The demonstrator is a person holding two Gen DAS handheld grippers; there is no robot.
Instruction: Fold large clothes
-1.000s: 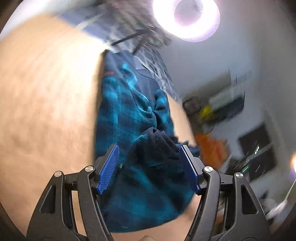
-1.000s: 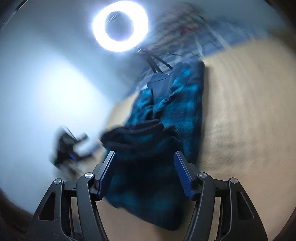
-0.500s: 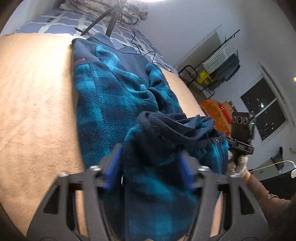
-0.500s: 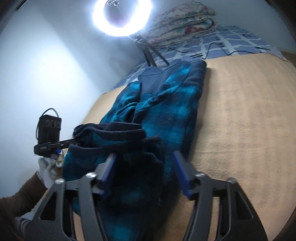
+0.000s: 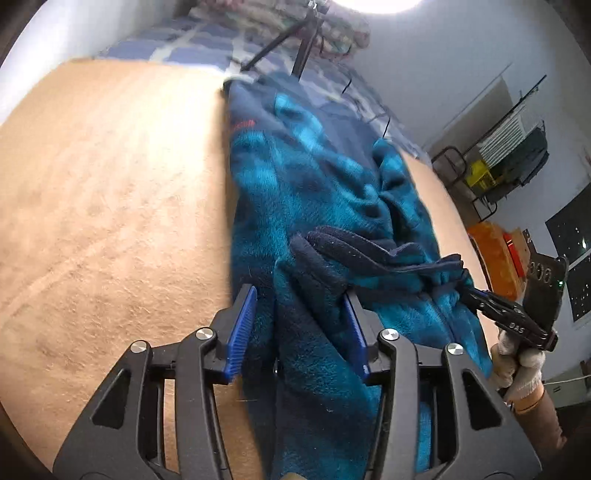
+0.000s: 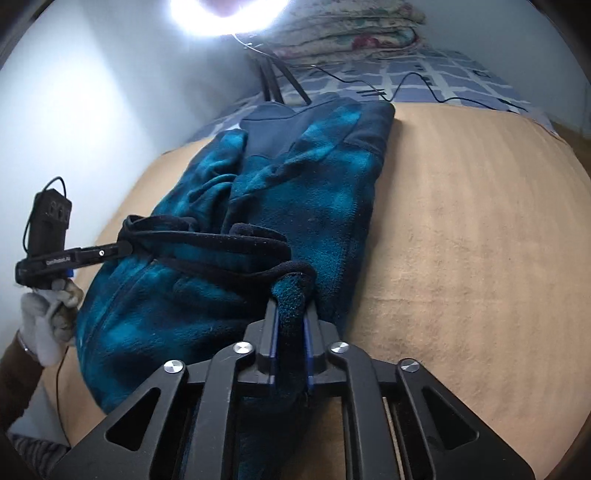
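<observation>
A blue and navy checked fleece jacket (image 5: 314,184) lies lengthwise on a tan blanket (image 5: 110,203), partly folded over itself. It also shows in the right wrist view (image 6: 314,206). My left gripper (image 5: 301,317) stands wide, its blue pads either side of the jacket's dark hem, not pressing it. In the right wrist view the same gripper (image 6: 122,249) appears closed on the hem's other corner. My right gripper (image 6: 290,317) is shut on a bunched hem corner and shows in the left wrist view (image 5: 476,295).
A ring light on a tripod (image 6: 273,85) stands beyond the jacket's far end, with a folded quilt (image 6: 351,29) and a checked sheet (image 6: 443,81) with cables behind it. A rack (image 5: 509,158) and orange boxes (image 5: 495,258) stand beside the bed.
Both grippers have come down onto the jacket's near hem. My right gripper has closed on the hem corner. The left gripper's pads have moved in around the hem.
</observation>
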